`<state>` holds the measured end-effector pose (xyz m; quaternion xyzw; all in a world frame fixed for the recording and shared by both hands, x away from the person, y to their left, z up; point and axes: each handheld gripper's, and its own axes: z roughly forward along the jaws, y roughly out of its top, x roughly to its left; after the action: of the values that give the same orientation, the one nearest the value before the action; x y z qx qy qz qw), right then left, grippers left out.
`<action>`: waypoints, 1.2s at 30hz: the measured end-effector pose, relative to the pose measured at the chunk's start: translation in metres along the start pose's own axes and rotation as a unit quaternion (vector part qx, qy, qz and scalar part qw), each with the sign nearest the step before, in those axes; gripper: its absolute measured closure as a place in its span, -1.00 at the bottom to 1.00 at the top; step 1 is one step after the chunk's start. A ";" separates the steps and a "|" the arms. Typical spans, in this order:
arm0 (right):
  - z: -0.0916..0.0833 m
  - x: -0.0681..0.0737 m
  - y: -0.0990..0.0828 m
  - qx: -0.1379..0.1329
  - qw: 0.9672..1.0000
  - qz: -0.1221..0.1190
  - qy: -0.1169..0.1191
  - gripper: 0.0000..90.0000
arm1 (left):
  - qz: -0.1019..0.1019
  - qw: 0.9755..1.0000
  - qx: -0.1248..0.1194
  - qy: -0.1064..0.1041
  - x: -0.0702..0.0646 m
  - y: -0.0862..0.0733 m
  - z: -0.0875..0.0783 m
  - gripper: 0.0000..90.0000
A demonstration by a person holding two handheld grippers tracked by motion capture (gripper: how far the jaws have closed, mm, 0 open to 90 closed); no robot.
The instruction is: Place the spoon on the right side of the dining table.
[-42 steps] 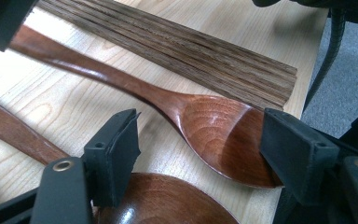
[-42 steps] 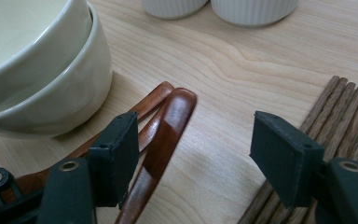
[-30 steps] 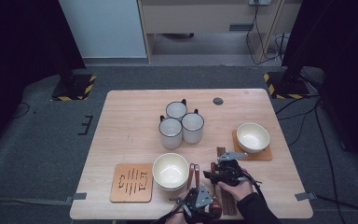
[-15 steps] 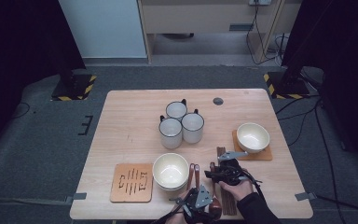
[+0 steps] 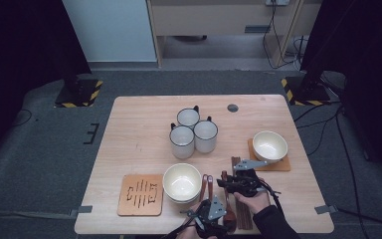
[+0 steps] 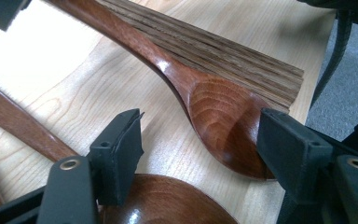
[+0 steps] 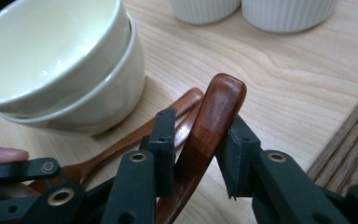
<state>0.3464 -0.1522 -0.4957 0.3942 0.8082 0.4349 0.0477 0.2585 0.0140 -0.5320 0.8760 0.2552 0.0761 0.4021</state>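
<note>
My right gripper (image 7: 200, 140) (image 5: 227, 183) is shut on the raised handle end of a dark wooden spoon (image 7: 214, 112). Its jaws have just been closing, and both pads now touch the handle. Two slimmer spoon handles (image 7: 135, 135) lie beside it on the table. My left gripper (image 6: 200, 149) (image 5: 218, 209) is open low over the table. A spoon's bowl (image 6: 223, 121) lies between its jaws, touching only the right pad. These jaws have closed a little. A second spoon bowl (image 6: 168, 205) sits just under them.
Two stacked cream bowls (image 5: 181, 181) stand left of the spoons, beside a slotted wooden coaster (image 5: 140, 194). Three white mugs (image 5: 194, 132) cluster mid-table. Another bowl (image 5: 269, 145) rests on a coaster at the right. Dark ribbed wooden sticks (image 5: 242, 216) lie along the spoons' right side.
Neither hand shifts visibly in the high view. Bowls, mugs and spoons lie where they were.
</note>
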 end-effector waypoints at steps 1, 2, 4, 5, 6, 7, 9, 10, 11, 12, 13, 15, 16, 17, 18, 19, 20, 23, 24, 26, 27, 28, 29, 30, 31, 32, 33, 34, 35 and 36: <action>-0.001 0.001 0.001 -0.003 1.000 -0.001 0.003 0.54 | -0.002 1.000 -0.001 0.000 0.000 0.000 0.000 -0.32; -0.001 0.001 0.001 -0.003 1.000 -0.001 0.003 0.54 | -0.003 1.000 0.000 0.001 0.000 0.000 0.000 -0.32; -0.002 0.002 0.002 -0.009 1.000 -0.003 0.006 0.55 | -0.004 1.000 0.001 0.003 0.001 0.001 -0.001 -0.31; -0.002 0.002 0.002 -0.009 1.000 -0.003 0.006 0.55 | -0.004 1.000 0.001 0.003 0.001 0.001 -0.001 -0.31; -0.002 0.002 0.002 -0.011 1.000 -0.004 0.008 0.56 | -0.005 1.000 0.002 0.003 0.001 0.001 -0.001 -0.31; -0.003 0.003 0.003 -0.013 1.000 -0.003 0.010 0.56 | -0.005 1.000 0.002 0.004 0.001 0.001 -0.001 -0.31; -0.004 0.003 0.003 -0.015 1.000 -0.002 0.011 0.56 | -0.007 1.000 0.003 0.005 0.002 0.001 -0.001 -0.31; -0.004 0.003 0.003 -0.015 1.000 -0.002 0.012 0.56 | -0.007 1.000 0.003 0.005 0.002 0.001 -0.001 -0.31; -0.004 0.002 0.003 -0.016 1.000 -0.001 0.012 0.56 | -0.008 1.000 0.003 0.006 0.002 0.001 -0.001 -0.31; -0.004 0.002 0.002 -0.017 1.000 0.000 0.015 0.57 | -0.008 1.000 0.003 0.006 0.002 0.001 -0.001 -0.31; -0.004 0.002 0.002 -0.017 1.000 0.000 0.015 0.57 | -0.009 1.000 0.004 0.006 0.003 0.001 -0.001 -0.31; -0.005 0.001 0.003 -0.018 1.000 0.003 0.017 0.58 | -0.010 1.000 0.003 0.007 0.003 0.001 -0.001 -0.31; -0.006 0.001 0.003 -0.020 1.000 0.006 0.021 0.59 | -0.011 1.000 0.003 0.008 0.003 0.001 -0.002 -0.30; -0.006 0.001 0.003 -0.020 1.000 0.006 0.021 0.59 | -0.011 1.000 0.003 0.009 0.003 0.001 -0.002 -0.30; -0.007 0.001 0.004 -0.026 0.999 0.007 0.024 0.61 | -0.012 1.000 0.002 0.010 0.004 0.001 -0.002 -0.29; -0.007 0.001 0.004 -0.026 0.999 0.007 0.024 0.61 | -0.012 1.000 0.002 0.011 0.004 0.001 -0.002 -0.29; -0.008 0.001 0.004 -0.029 0.999 0.009 0.028 0.62 | -0.012 1.000 0.002 0.011 0.004 0.001 -0.002 -0.28; -0.009 0.001 0.005 -0.033 0.999 0.009 0.031 0.63 | -0.012 1.000 0.002 0.014 0.005 0.002 -0.003 -0.27; -0.010 0.002 0.005 -0.037 0.999 0.010 0.033 0.63 | -0.012 1.000 0.002 0.014 0.005 0.002 -0.003 -0.26; -0.011 0.002 0.005 -0.038 0.999 0.011 0.035 0.64 | -0.012 1.000 0.002 0.016 0.005 0.002 -0.003 -0.26; -0.012 0.002 0.006 -0.042 0.998 0.010 0.038 0.64 | -0.012 1.000 0.002 0.017 0.006 0.002 -0.003 -0.25; -0.012 0.001 0.006 -0.046 0.998 0.011 0.040 0.65 | -0.013 1.000 0.002 0.018 0.006 0.002 -0.004 -0.24; -0.012 0.001 0.006 -0.046 0.998 0.011 0.040 0.65 | -0.013 1.000 0.002 0.018 0.006 0.002 -0.004 -0.24; -0.013 0.001 0.006 -0.047 0.998 0.012 0.042 0.66 | -0.013 1.000 0.001 0.020 0.006 0.002 -0.004 -0.24; -0.014 0.001 0.006 -0.051 0.998 0.012 0.043 0.67 | -0.013 1.000 0.001 0.021 0.006 0.002 -0.004 -0.24; -0.015 0.001 0.007 -0.053 0.997 0.014 0.046 0.68 | -0.013 1.000 0.001 0.021 0.006 0.002 -0.004 -0.24; -0.015 0.001 0.007 -0.053 0.997 0.014 0.046 0.68 | -0.013 1.000 0.001 0.022 0.006 0.002 -0.004 -0.24; -0.015 0.001 0.007 -0.055 0.997 0.013 0.047 0.68 | -0.014 1.000 0.001 0.023 0.007 0.002 -0.004 -0.24; -0.015 0.002 0.007 -0.057 0.997 0.014 0.049 0.69 | -0.014 1.000 0.001 0.025 0.007 0.002 -0.004 -0.24; -0.016 0.002 0.007 -0.059 0.997 0.014 0.050 0.69 | -0.014 1.000 0.001 0.025 0.007 0.002 -0.004 -0.24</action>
<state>0.3429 -0.1593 -0.4801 0.3798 0.7770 0.5015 0.0245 0.2636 0.0191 -0.5280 0.8704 0.2773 0.0926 0.3961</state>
